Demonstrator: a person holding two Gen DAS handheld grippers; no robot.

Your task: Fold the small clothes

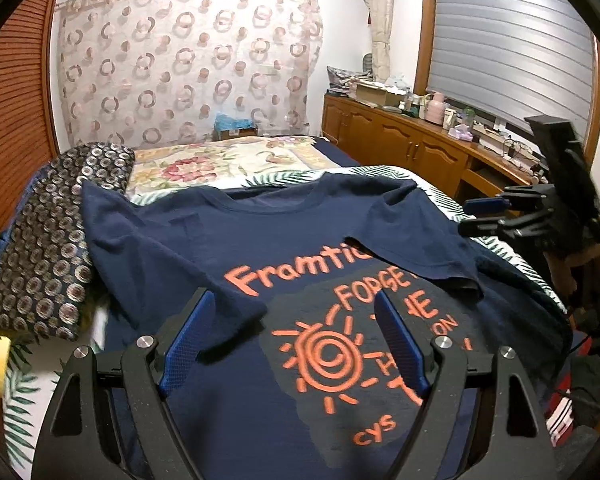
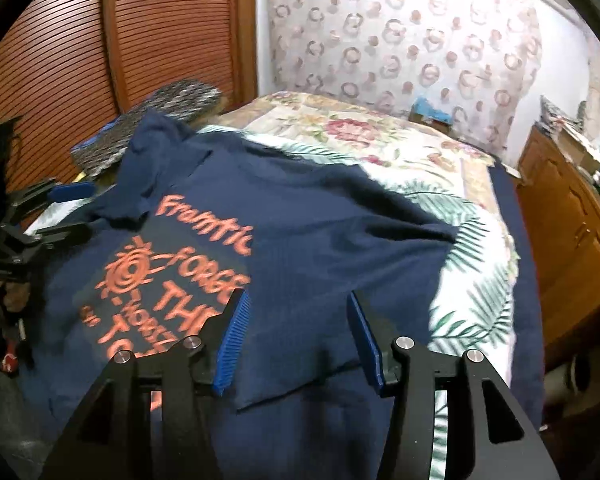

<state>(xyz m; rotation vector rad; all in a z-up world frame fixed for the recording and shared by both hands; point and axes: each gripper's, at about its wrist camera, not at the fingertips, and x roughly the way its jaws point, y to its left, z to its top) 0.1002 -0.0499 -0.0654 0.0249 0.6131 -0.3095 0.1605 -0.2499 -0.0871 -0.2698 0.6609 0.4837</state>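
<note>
On the far left a dotted cloth [image 1: 48, 236] lies in a heap, pushed aside so the middle of the bed [image 1: 228, 160] stays free for folding. The shirt [image 1: 260, 240] lies flat in the middle of the bed, front side up, with its orange print showing. It is spread out like this so that its parts can be turned in one at a time.

The left sleeve [image 1: 160, 264] is laid in over the chest. The left gripper [image 1: 296, 344] hangs over the near part of the shirt, tipped down toward it. Its blue pads stand wide apart and nothing is between them.

The right sleeve [image 1: 416, 256] is also folded in, across the words. That is a first step, so the sides can be turned in next.

The right gripper [image 2: 296, 340] is on the right, over the folded sleeve, and also points down. Its pads are apart. The cloth lies under them, and I think they do not pinch it, but the picture is a bit blurry there. The right side of the shirt lies on the leaf sheet [image 2: 480, 280].
</note>
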